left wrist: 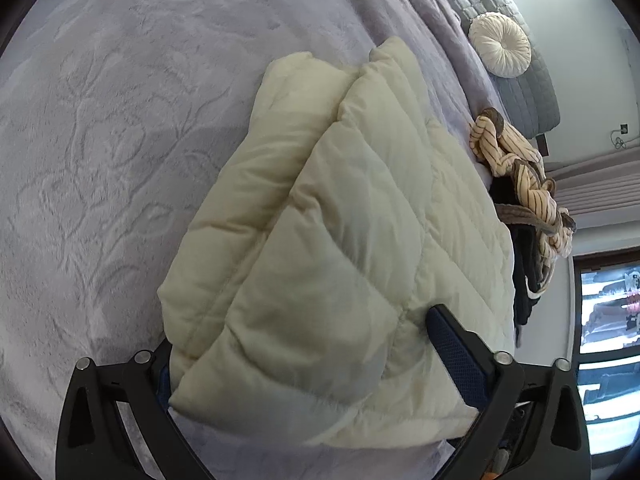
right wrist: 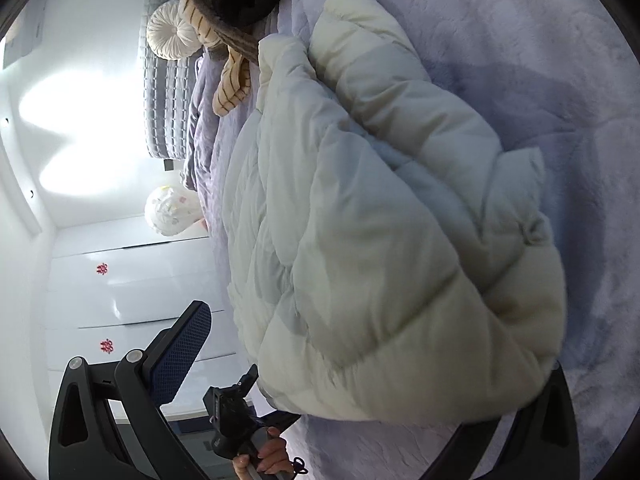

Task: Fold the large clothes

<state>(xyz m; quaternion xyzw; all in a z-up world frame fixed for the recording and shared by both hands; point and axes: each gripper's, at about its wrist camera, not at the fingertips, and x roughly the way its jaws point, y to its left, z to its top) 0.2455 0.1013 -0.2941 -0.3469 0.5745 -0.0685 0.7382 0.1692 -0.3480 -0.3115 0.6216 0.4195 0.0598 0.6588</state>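
Note:
A cream quilted puffer jacket (left wrist: 340,232) lies folded into a thick bundle on a lavender plush bedspread (left wrist: 112,128). My left gripper (left wrist: 320,360) is open wide around the near end of the bundle; its right finger (left wrist: 456,348) presses the fabric and the left finger is hidden behind it. In the right wrist view the jacket (right wrist: 380,240) fills the middle. My right gripper (right wrist: 360,360) is open, with the left finger (right wrist: 180,356) free in the air and the right finger hidden under the jacket. The other gripper and a hand (right wrist: 256,440) show at the bottom.
A pile of striped and dark clothes (left wrist: 520,184) lies beside the jacket near the bed's edge. A round white cushion (left wrist: 500,44) leans on the grey quilted headboard (right wrist: 164,92). White wardrobe doors (right wrist: 128,292) stand past the bed.

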